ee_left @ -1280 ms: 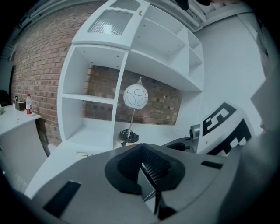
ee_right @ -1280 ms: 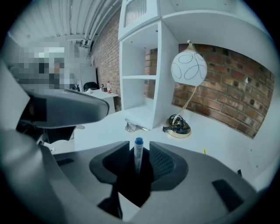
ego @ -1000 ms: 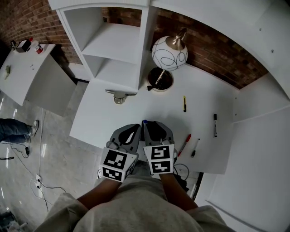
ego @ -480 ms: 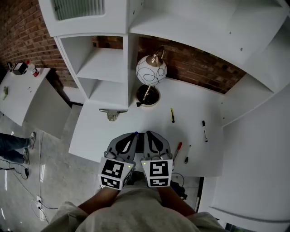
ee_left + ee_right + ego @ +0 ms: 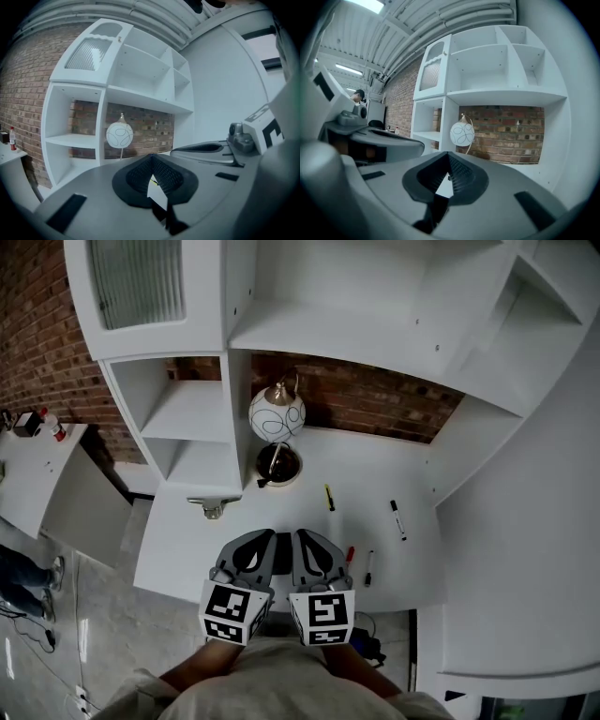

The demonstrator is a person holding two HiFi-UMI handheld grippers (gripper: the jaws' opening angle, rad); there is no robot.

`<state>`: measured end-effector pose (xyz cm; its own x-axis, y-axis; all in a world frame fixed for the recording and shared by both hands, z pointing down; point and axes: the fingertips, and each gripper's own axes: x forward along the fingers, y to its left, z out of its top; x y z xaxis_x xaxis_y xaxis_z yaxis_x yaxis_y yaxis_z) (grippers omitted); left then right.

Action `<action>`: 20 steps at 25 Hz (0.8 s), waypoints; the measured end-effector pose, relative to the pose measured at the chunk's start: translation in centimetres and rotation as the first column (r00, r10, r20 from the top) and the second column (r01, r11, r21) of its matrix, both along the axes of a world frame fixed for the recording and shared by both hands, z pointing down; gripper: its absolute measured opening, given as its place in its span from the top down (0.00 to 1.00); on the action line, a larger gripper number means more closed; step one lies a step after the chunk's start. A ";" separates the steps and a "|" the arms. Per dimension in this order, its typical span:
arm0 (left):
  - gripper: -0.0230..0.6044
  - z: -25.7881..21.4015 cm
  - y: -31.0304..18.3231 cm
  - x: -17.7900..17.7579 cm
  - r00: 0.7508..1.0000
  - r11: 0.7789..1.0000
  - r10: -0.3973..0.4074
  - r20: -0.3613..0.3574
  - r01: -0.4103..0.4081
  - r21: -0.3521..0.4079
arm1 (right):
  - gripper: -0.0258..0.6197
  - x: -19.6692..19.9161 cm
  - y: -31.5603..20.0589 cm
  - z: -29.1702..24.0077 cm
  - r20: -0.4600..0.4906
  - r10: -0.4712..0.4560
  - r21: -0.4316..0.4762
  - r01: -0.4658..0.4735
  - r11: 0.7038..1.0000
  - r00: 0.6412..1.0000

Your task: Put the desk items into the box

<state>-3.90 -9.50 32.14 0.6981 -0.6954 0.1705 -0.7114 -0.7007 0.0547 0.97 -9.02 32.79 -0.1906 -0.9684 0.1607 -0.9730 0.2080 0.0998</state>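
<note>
Several pens lie on the white desk [image 5: 234, 521]: a yellow pen [image 5: 329, 498], a black marker [image 5: 398, 519], a red pen [image 5: 349, 554] and a black-and-white marker [image 5: 368, 568]. My left gripper [image 5: 266, 536] and right gripper [image 5: 300, 534] hover side by side over the desk's near edge, left of the red pen. In the left gripper view the left gripper [image 5: 151, 156] has its jaws meeting at the tips, with nothing between them. The right gripper [image 5: 448, 155] is shut and empty too. No box shows in any view.
A globe lamp [image 5: 277, 413] stands at the desk's back, before a brick wall [image 5: 375, 404]. A white shelf unit [image 5: 202, 418] rises at the left and overhead. A metal clamp [image 5: 212, 507] sits at the desk's left edge. A person's legs [image 5: 19, 573] show on the floor at the left.
Both grippers have risen together, and the head view has tilted up to show more of the shelves. A small blue tip seen ahead of the jaws earlier is no longer visible.
</note>
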 end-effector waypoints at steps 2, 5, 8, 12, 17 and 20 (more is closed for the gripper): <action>0.95 -0.3 0.5 1.0 1.000 1.000 0.026 -0.001 -0.026 0.010 | 0.93 0.7 0.6 -0.5 0.000 0.017 0.011 -0.017 1.000 1.000; 0.95 -0.6 1.3 2.5 0.998 0.998 0.067 0.002 -0.067 0.021 | 0.93 2.2 1.4 -0.9 -0.002 0.055 0.022 -0.055 0.998 0.999; 0.95 -0.6 2.0 4.1 0.993 0.993 0.115 0.009 -0.115 0.015 | 0.93 3.9 2.2 -1.2 -0.001 0.100 0.028 -0.100 0.995 0.995; 0.95 -0.8 2.5 6.1 0.987 0.987 0.162 -0.002 -0.162 0.017 | 0.93 6.3 3.2 -1.4 -0.003 0.161 0.027 -0.161 0.987 0.987; 0.95 -1.0 2.7 8.5 0.975 0.975 0.220 -0.013 -0.219 0.025 | 0.93 9.2 4.3 -1.8 -0.012 0.239 0.035 -0.239 0.970 0.971; 0.95 -1.0 2.9 9.8 0.968 0.968 0.250 -0.017 -0.249 0.027 | 0.93 10.5 4.8 -1.8 -0.015 0.271 0.035 -0.271 0.962 0.962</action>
<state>5.93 -6.61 31.13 0.8532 -0.5025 0.1398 -0.5126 -0.8573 0.0472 11.47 -4.19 31.02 0.0827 -0.9881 0.1294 -0.9903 -0.0670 0.1213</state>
